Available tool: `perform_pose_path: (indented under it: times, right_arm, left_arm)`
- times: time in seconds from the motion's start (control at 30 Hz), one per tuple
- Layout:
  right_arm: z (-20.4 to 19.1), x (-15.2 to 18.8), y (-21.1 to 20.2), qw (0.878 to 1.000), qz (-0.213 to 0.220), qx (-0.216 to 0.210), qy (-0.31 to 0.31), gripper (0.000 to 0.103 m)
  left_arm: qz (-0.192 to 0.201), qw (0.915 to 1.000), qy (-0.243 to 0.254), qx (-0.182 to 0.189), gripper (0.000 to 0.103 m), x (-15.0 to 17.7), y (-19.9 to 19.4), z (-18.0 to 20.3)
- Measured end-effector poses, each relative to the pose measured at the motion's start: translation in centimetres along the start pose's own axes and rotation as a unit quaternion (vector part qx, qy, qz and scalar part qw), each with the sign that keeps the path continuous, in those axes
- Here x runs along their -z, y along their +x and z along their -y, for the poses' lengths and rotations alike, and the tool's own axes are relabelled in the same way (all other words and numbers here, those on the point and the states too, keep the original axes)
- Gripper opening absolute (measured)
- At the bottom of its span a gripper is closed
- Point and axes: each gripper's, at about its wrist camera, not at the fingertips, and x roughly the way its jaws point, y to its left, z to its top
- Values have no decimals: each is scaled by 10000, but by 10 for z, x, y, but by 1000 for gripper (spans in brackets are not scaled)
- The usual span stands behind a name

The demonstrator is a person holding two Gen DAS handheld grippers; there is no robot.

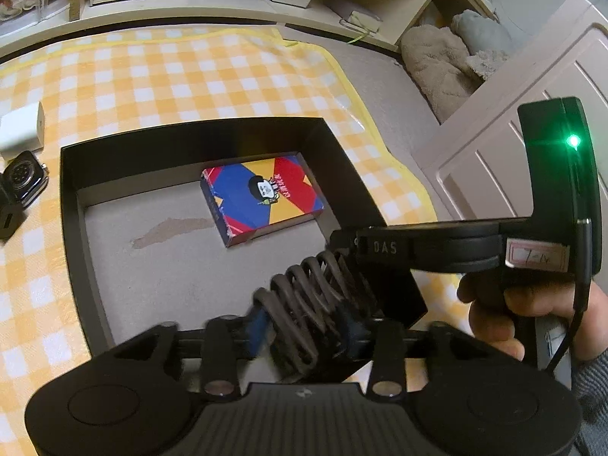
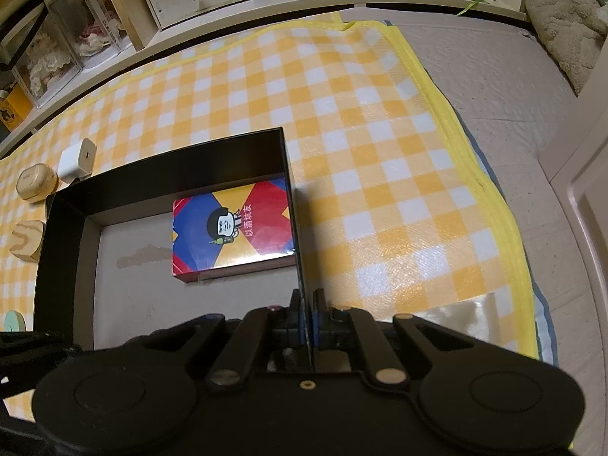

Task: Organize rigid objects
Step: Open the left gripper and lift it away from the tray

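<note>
The dark coiled spring-like object [image 1: 304,304] sits between the fingers of the left tongs [image 1: 304,336], hanging over the near right part of the black box [image 1: 190,129], close above its grey floor. It looks like a springy hair clip or coil, though motion blur hides the detail. The left tongs stand about half spread with the coil between them; whether the pads press on it or have let go, I cannot tell.

Inside the box, the colourful card box [image 1: 262,199] lies flat against the far right corner, leaving most of the floor bare. Tucking it there probably keeps room for the remaining things.

The right tongs [image 2: 307,317] are pressed together on the thin right wall of the black box [image 2: 298,266], pinching it from both sides. That grip likely steadies the light cardboard so it does not slide on the checked yellow mat [image 2: 361,133] while the other hand loads it. A hand [image 1: 505,315] around the right tool's handle shows in the left view.

Outside the box, to its left on the mat, wait a white charger [image 1: 22,131], a smartwatch [image 1: 24,182], a small cream case [image 2: 36,182] and a wooden piece [image 2: 26,239], so most of the sorting appears still ahead.
</note>
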Motion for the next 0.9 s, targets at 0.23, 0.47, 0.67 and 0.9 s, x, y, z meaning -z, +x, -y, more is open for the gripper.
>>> perform_pose_path:
  times: [0.23, 0.47, 0.67, 0.9]
  right_arm:
    - [0, 0, 0, 10000, 0, -3, 3, 5]
    - [1, 0, 0, 10000, 1, -7, 6, 5]
    - [1, 0, 0, 10000, 1, -9, 7, 5]
    - [2, 0, 0, 10000, 1, -9, 6, 5]
  left_arm:
    - [110, 9997, 180, -126, 65, 5, -18, 0]
    - [301, 9988, 377, -105, 89, 11, -43, 8]
    - [559, 9970, 513, -133, 103, 16, -65, 15]
    - [922, 9933, 620, -315, 103, 14, -93, 12]
